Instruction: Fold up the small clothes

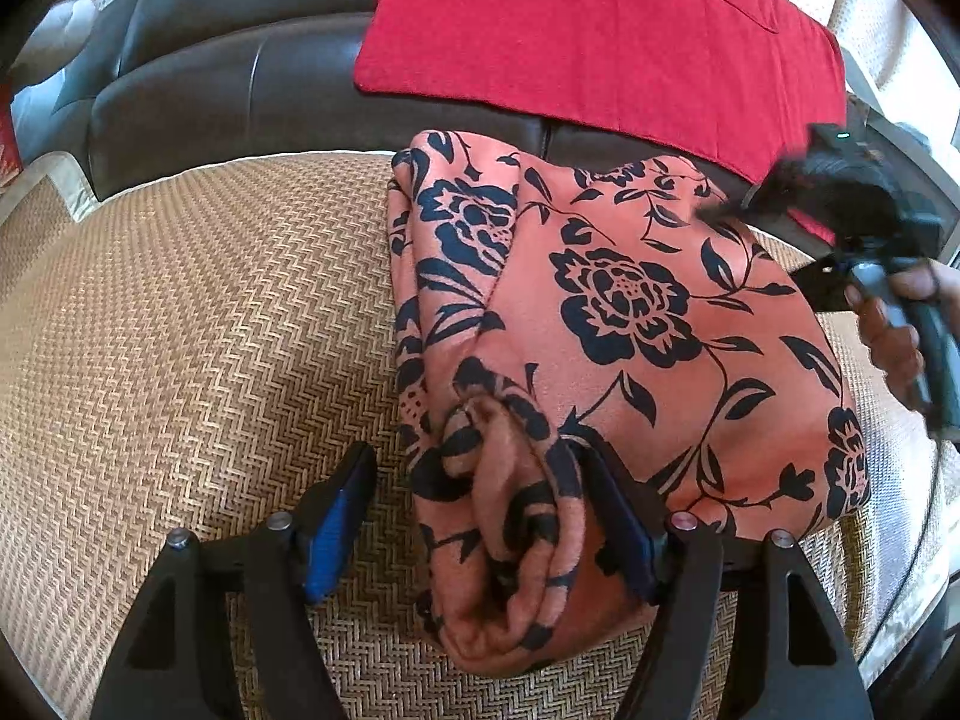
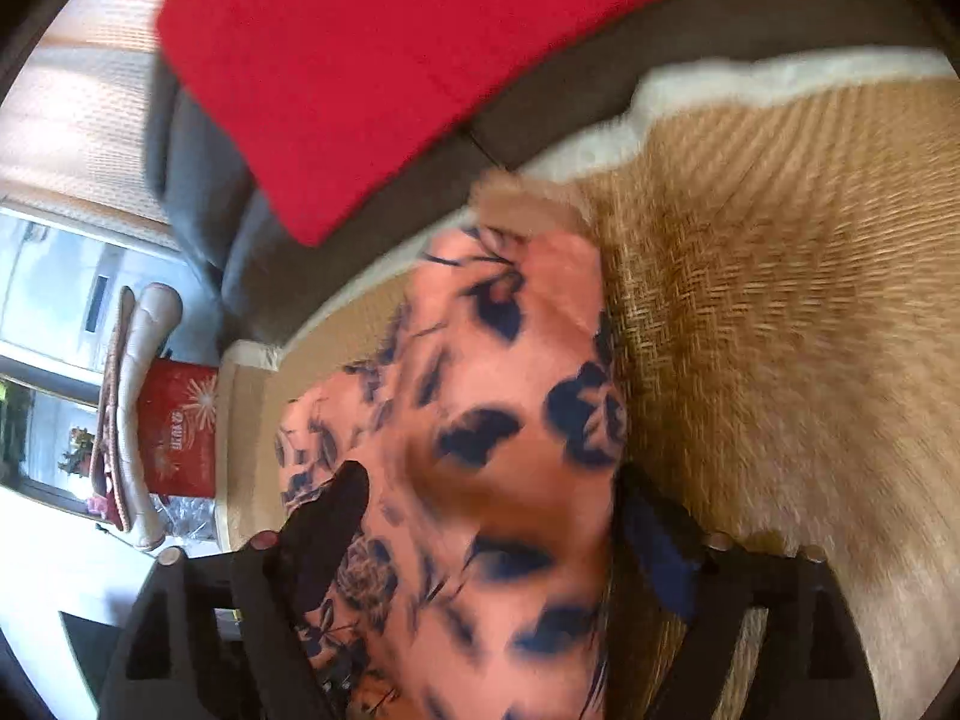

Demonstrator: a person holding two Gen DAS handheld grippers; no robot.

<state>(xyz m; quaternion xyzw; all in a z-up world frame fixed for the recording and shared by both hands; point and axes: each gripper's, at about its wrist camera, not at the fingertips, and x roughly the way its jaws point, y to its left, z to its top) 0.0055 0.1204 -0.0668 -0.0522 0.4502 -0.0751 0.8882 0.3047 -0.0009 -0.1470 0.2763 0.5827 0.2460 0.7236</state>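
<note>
A salmon-pink garment (image 1: 624, 324) with a dark floral print lies folded on a woven straw mat (image 1: 198, 324). My left gripper (image 1: 480, 480) is open, its jaws wide apart, with a bunched corner of the garment lying between them near the right finger. In the left wrist view my right gripper (image 1: 852, 198) hovers at the garment's far right edge, held by a hand. In the blurred right wrist view the right gripper (image 2: 486, 498) is open with the garment (image 2: 510, 384) lying between and beyond its fingers.
A red cloth (image 1: 600, 30) lies on a dark leather sofa back (image 1: 228, 78) behind the mat. In the right wrist view a red bag (image 2: 180, 426) and a pale cushion (image 2: 132, 408) stand at the left beside the mat's edge.
</note>
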